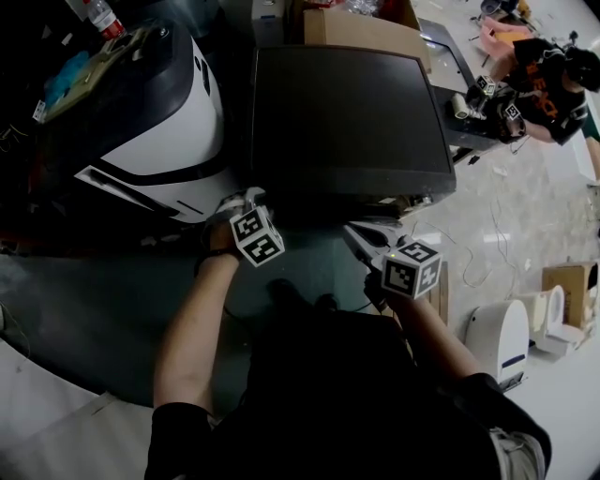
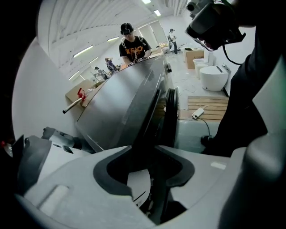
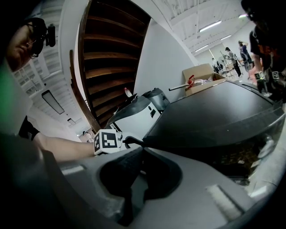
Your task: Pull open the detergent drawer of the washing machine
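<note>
Washing machine (image 1: pixel 352 122) sits straight ahead, its detergent drawer lost under the dark front edge – left gripper (image 2: pixel 150 164) jaws spread wide there, right gripper (image 3: pixel 142 152) jaws closed, empty.

- Washing machine (image 1: pixel 352 122): broad dark top, bare; open passage above it.
- Left flank: white-and-black appliance (image 1: pixel 159 103) just beside the machine, with only a narrow gap.
- Rear: cardboard box (image 1: pixel 361 28) close behind the back edge.
- Front: green floor (image 1: pixel 309 258), free strip between machine and person.
- Right: pale floor (image 1: pixel 525 216), open; white unit (image 1: pixel 502 333) stands farther forward.
</note>
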Motion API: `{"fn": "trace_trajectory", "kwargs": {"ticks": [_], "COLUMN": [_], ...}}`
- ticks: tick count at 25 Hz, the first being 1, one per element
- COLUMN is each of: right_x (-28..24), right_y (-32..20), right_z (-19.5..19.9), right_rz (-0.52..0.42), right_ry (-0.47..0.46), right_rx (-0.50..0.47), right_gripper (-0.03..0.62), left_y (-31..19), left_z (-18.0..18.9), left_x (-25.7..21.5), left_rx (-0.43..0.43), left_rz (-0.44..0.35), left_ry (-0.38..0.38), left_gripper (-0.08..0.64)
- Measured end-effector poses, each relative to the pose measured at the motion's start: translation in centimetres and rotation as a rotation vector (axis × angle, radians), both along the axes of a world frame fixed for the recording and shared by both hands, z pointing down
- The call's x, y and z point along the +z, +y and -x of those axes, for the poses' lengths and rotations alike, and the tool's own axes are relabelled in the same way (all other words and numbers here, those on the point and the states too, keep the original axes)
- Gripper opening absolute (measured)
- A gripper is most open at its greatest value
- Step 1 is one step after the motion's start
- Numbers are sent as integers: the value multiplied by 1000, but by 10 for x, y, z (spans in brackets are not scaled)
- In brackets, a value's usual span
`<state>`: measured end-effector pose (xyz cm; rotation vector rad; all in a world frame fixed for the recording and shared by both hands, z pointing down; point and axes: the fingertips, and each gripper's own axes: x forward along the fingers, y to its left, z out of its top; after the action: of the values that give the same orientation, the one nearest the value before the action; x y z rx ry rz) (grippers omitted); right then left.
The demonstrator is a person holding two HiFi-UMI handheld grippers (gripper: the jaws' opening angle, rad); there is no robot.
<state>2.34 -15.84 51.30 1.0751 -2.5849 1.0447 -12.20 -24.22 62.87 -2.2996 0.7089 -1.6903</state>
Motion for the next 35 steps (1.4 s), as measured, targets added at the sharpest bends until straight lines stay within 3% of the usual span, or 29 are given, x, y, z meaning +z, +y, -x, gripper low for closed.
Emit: {"fn": "trace_trajectory", "kwargs": {"ticks": [9,14,22,24,35], "right_x": [-1,2,5,6,4], "right_y": [-9,-12,-14,-14,-2], "right_z": [1,-2,2,2,-12], "right_rz": [-5,3,13,15,19], "right_ry": [-20,-23,-21,-18,-14], "right_rx": [0,-1,-24,-29,4], "right_gripper": [3,3,3,3,3], "left_y": [-3,-4,-8,-8,2], "left_z": [1,0,1,0,-1], "left_x": [12,11,13,12,8], "left_rx": [35,51,58,66,77], "left_rz": [27,46,33,44,94], "left_ry": [-66,-82,-125,-134,-127], "left_gripper": [170,115,115,85,70]}}
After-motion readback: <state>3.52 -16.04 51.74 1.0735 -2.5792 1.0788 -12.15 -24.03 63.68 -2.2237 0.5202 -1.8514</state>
